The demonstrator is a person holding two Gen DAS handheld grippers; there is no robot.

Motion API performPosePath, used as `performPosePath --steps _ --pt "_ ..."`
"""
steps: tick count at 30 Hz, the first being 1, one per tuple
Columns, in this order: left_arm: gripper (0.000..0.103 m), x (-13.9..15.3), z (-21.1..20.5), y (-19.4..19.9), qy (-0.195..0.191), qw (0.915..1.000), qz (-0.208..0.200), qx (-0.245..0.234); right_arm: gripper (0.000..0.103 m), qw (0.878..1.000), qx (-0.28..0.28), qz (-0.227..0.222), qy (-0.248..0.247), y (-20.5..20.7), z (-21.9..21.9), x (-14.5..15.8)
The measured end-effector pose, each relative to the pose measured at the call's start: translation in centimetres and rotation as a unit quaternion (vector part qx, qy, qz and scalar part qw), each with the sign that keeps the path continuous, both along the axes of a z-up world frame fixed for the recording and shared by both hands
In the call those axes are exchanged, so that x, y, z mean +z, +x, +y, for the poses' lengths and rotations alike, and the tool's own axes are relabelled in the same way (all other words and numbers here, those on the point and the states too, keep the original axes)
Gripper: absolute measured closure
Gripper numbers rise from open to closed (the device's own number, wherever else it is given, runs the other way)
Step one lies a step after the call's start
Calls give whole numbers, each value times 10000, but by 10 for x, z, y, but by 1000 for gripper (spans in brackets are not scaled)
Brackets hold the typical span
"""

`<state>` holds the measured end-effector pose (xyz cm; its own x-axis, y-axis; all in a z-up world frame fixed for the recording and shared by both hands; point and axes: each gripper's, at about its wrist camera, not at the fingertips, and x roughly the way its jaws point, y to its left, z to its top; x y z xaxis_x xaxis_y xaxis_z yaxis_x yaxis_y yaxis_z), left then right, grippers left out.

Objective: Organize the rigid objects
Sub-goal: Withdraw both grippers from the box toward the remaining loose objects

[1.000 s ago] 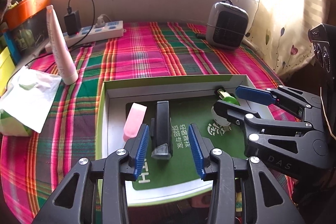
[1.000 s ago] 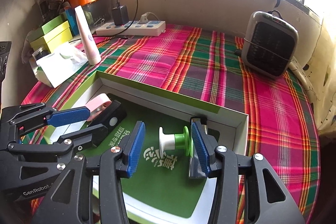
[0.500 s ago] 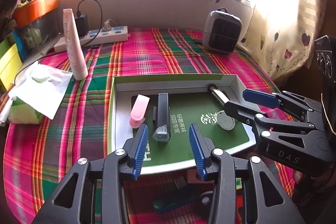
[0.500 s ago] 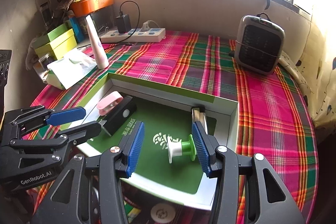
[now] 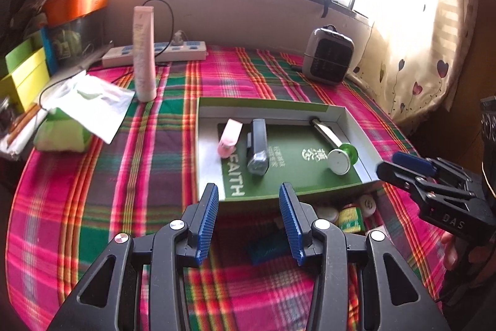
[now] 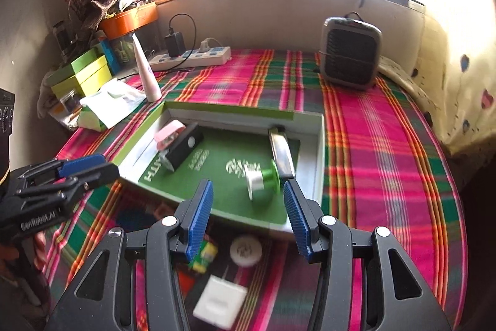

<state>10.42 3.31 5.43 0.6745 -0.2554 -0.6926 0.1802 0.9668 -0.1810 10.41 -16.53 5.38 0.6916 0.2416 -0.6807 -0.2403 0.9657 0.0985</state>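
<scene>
Green-and-white plastic spool (image 6: 262,180) lies on its side at about 4 o'clock inside the shallow green-rimmed cardboard tray (image 6: 319,145) — likely to roll when nudged — while left gripper (image 5: 248,219) and right gripper (image 6: 248,214) both hover with jaws apart and empty over small loose items.

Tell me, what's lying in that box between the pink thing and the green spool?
In the left wrist view, a black stapler-like tool lies between the pink clip and the green spool, all on the floor of the box.
</scene>
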Motion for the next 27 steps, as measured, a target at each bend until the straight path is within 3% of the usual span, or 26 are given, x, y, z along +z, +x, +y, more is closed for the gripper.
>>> performPosePath --steps 12,27 --pt "63 -23 23 -11 -356 9988 305 -148 49 9985 -464 275 85 -45 -5 -22" --pt "63 -38 16 -4 -543 9954 579 -533 49 9974 -490 521 120 -54 8 -41"
